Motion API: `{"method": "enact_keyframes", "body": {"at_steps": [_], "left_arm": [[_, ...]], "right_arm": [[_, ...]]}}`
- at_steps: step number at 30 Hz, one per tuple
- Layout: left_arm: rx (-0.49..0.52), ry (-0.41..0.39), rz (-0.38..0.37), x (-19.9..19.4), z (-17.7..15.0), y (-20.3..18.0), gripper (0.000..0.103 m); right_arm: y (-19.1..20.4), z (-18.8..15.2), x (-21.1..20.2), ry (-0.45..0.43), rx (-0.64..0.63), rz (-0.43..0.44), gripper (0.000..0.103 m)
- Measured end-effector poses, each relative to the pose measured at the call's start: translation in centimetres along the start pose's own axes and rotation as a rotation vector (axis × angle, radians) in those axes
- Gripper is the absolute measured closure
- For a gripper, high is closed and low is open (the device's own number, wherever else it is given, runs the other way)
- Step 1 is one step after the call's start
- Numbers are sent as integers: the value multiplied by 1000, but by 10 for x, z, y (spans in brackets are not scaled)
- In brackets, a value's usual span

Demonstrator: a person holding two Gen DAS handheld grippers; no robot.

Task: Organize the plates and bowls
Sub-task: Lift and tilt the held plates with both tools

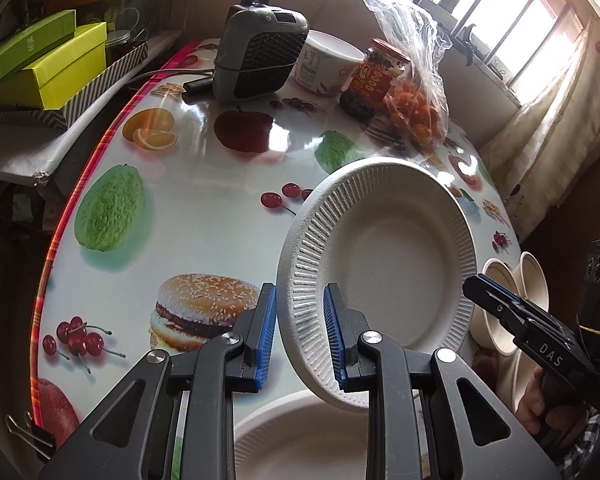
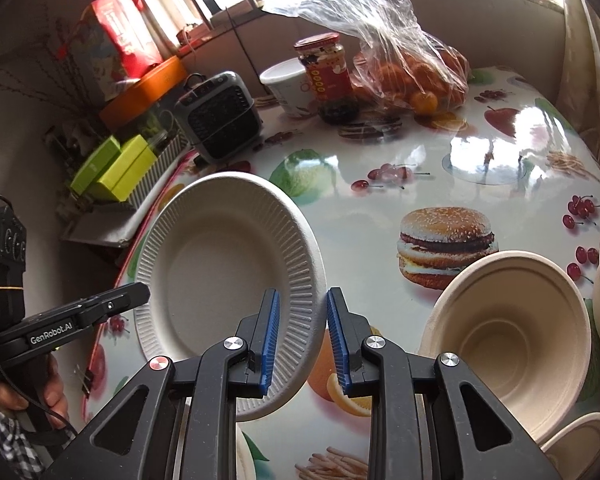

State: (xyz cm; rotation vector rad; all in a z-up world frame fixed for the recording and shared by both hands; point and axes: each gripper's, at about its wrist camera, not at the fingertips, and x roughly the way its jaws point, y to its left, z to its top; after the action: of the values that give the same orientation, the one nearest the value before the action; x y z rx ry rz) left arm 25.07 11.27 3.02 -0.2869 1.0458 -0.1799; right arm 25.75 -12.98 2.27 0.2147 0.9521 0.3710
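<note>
A white ribbed paper plate [image 1: 380, 276] is held tilted above the table between both grippers; it also shows in the right wrist view [image 2: 228, 268]. My left gripper [image 1: 300, 336] straddles its left rim, jaws open with a gap. My right gripper [image 2: 302, 340] straddles its right rim, jaws also apart. A second paper plate [image 1: 300, 440] lies on the table below. Beige paper bowls [image 2: 512, 332] stand at the right, also seen in the left wrist view [image 1: 516, 288].
A fruit-print table [image 1: 204, 208] carries a grey heater [image 1: 256, 56], a white tub [image 1: 324, 62], a sauce jar [image 1: 374, 76] and a bag of oranges [image 1: 416, 112] at the back. Green boxes [image 1: 48, 60] sit on a shelf at left.
</note>
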Motion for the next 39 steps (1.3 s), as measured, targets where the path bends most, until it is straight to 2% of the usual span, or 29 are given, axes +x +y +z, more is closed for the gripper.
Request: {"method": "enact_keyframes", "body": {"at_steps": [23, 39], "left_arm": [[-23, -19, 15, -44, -59, 12, 78], [-63, 16, 41, -47, -106, 32, 78]], "right_arm": [[32, -61, -41, -5, -39, 58, 79], [43, -104, -41, 41, -41, 99, 79]]}}
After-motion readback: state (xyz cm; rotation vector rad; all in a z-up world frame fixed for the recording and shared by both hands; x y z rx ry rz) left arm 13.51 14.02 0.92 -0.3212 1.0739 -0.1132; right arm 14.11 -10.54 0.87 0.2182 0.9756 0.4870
